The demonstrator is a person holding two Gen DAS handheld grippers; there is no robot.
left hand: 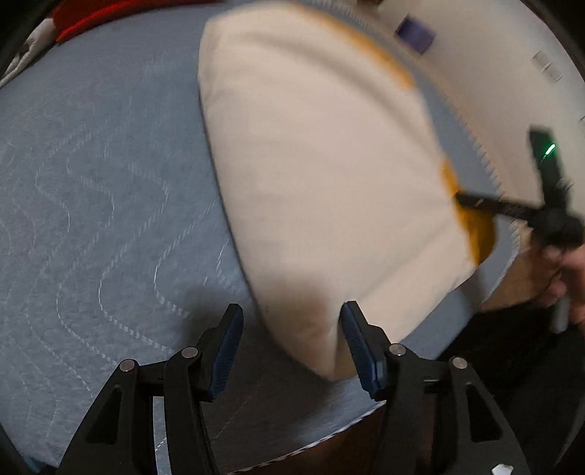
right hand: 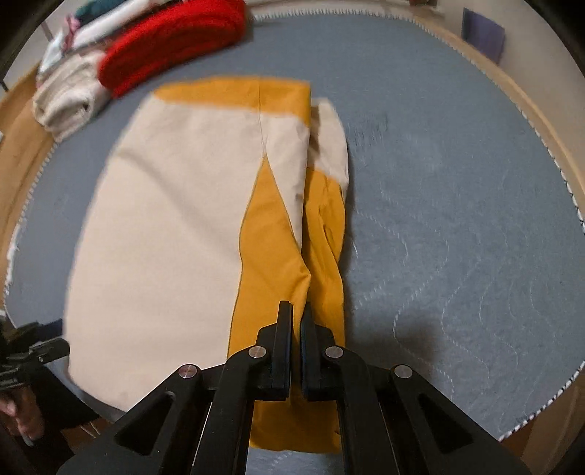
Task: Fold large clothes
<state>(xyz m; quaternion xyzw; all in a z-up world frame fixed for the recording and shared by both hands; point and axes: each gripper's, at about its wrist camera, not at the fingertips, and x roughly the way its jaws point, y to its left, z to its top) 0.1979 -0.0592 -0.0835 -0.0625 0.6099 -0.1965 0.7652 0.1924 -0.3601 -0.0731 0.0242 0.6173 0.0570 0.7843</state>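
A cream and mustard-yellow garment (right hand: 175, 219) lies partly folded on the grey quilted mat (right hand: 457, 201). My right gripper (right hand: 297, 314) is shut on a mustard fold of the garment near its front edge. In the left wrist view the garment (left hand: 321, 164) shows its cream side on the mat (left hand: 91, 182). My left gripper (left hand: 290, 321) is open, its jaws astride the garment's near cream corner without pinching it. The right gripper (left hand: 475, 201) shows at the far right edge of the garment.
A stack of folded clothes, red (right hand: 172, 40) on top and cream (right hand: 69, 98) beside it, sits at the mat's far left corner. The mat's stitched edge (right hand: 548, 146) runs along a pale wall. A purple square (right hand: 482, 34) hangs on the wall.
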